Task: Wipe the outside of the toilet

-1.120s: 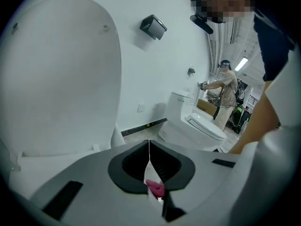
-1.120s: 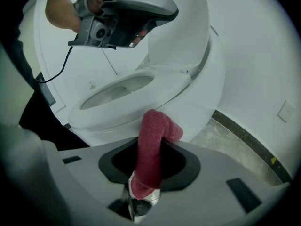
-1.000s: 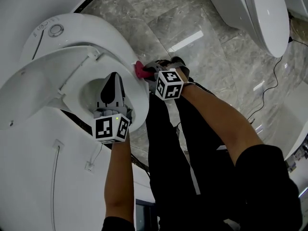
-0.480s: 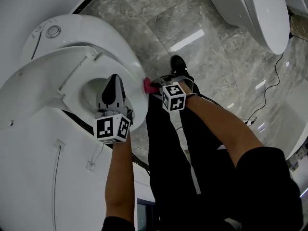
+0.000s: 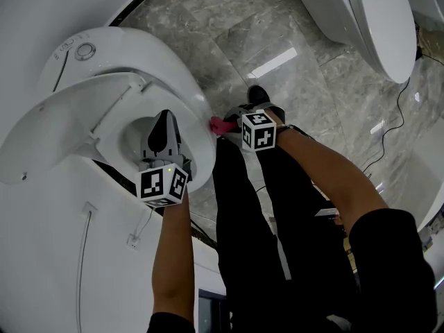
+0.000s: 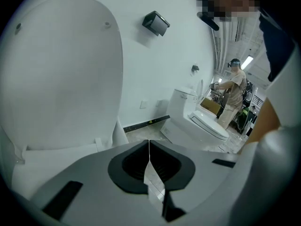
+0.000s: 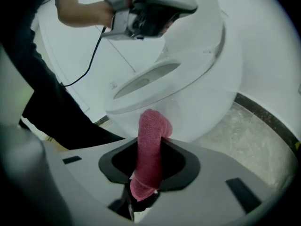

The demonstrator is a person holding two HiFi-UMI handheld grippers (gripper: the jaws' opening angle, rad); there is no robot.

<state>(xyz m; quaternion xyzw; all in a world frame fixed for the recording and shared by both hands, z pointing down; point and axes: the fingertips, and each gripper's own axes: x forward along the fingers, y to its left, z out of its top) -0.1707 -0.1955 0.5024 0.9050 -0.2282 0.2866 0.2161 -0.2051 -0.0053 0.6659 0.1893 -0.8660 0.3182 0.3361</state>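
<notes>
A white ceramic toilet [image 5: 149,50] is seen on a grey marble floor [image 5: 277,40], with its lid [image 5: 48,134] and seat raised. The bowl [image 5: 139,134] is open; whether anything lies inside it cannot be told from any view.

A rolled pink terry cloth [image 5: 218,124] is pinched between the jaws of the right claw [image 5: 232,125]. In the right gripper view the cloth [image 7: 151,126] stands upright out of the right claw [image 7: 149,147], and its upper end is laid against the bowl's outer wall, just below the front rim [image 7: 188,74].

The left claw [image 5: 165,120] is held over the bowl opening. In the left gripper view the jaws of the left claw [image 6: 149,149] are pressed together with nothing between them, and the raised lid [image 6: 61,79] fills the left of that view.

A second white toilet [image 5: 374,12] is seen well apart from the first. It also shows in the left gripper view [image 6: 195,121], with a person [image 6: 233,93] standing behind it.
</notes>
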